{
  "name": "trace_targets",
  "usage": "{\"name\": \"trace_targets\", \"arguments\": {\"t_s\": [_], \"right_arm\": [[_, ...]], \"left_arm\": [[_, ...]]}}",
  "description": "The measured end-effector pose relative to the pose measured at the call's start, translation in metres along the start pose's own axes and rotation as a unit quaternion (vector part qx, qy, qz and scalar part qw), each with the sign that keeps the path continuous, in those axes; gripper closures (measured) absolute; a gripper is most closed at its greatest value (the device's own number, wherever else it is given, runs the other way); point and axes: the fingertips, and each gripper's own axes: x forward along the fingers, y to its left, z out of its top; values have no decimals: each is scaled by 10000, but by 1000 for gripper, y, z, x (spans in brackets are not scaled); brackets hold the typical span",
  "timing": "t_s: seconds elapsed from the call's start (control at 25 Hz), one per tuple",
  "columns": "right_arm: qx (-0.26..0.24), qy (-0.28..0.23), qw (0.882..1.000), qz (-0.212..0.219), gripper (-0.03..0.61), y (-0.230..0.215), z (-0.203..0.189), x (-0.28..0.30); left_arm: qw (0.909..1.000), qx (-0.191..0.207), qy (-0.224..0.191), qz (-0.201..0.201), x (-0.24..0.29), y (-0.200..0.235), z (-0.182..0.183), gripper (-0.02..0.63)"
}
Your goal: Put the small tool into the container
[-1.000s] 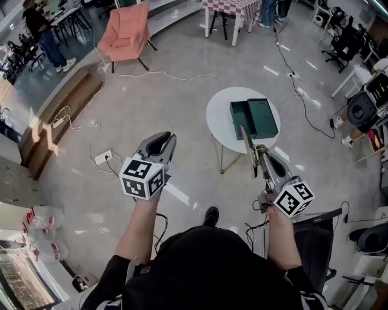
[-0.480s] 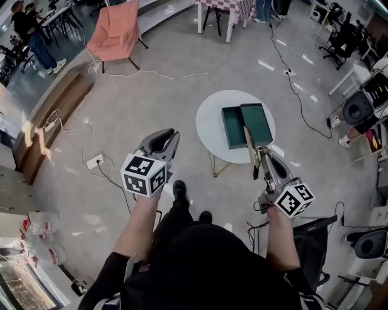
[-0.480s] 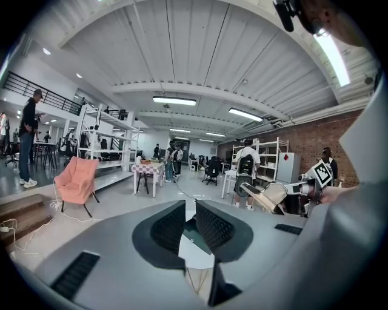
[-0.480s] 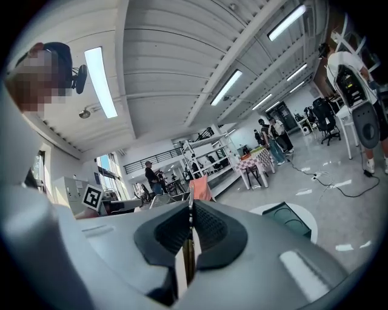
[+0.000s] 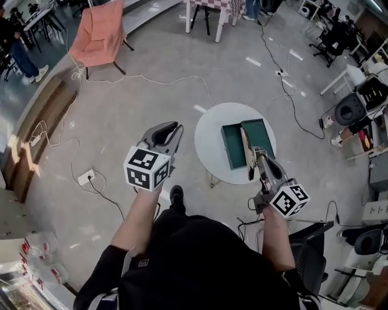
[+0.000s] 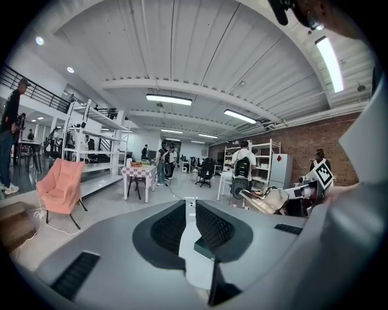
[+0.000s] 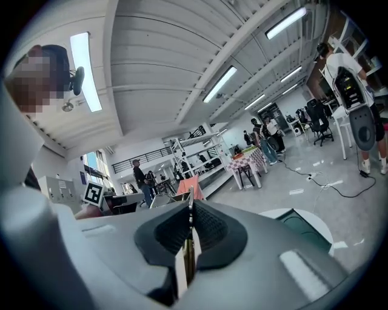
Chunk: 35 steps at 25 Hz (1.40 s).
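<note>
A dark green container (image 5: 232, 145) lies open on a small round white table (image 5: 209, 138), its lid (image 5: 260, 134) spread to the right. My right gripper (image 5: 254, 158) is shut on the small tool (image 5: 245, 139), a thin flat metal strip that sticks up out of the jaws and crosses the container in the head view. In the right gripper view the tool (image 7: 189, 245) stands edge-on between the pads, with the container (image 7: 306, 227) low at the right. My left gripper (image 5: 176, 128) hangs left of the table, open by a narrow gap and holding nothing.
A salmon chair (image 5: 97, 33) stands far left, with cables and a power strip (image 5: 85, 177) trailing over the floor. A checked table (image 5: 209, 5) is at the back. Office chairs and desks crowd the right edge. A black chair (image 5: 309, 242) sits by my right arm.
The person has stepped towards the round table, so it now lies closer under both grippers. The tool's tip now overlaps the container in the head view. Both grips are unchanged.
</note>
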Motion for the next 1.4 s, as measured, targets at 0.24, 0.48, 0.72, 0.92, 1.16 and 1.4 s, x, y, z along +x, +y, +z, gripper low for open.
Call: {"name": "trace_targets", "arguments": {"t_s": [0.24, 0.48, 0.72, 0.92, 1.16, 1.4], "right_arm": [[16, -160, 9996, -245, 566, 11, 11, 64], [43, -215, 9985, -506, 566, 10, 13, 87], [253, -158, 9956, -887, 566, -28, 5, 78], [522, 56, 9927, -1082, 566, -67, -12, 69], [801, 351, 9897, -1134, 566, -111, -37, 66], [1115, 747, 9841, -1160, 566, -148, -75, 68]], "left_arm": [[9991, 114, 75, -398, 35, 52, 17, 558], [9964, 147, 203, -810, 69, 66, 20, 560], [9927, 135, 431, -1121, 106, 48, 11, 561], [9892, 175, 655, -1298, 134, 23, 3, 561], [9835, 116, 1072, -1452, 167, -8, -27, 561], [9763, 40, 1485, -1576, 186, -34, -58, 561]]}}
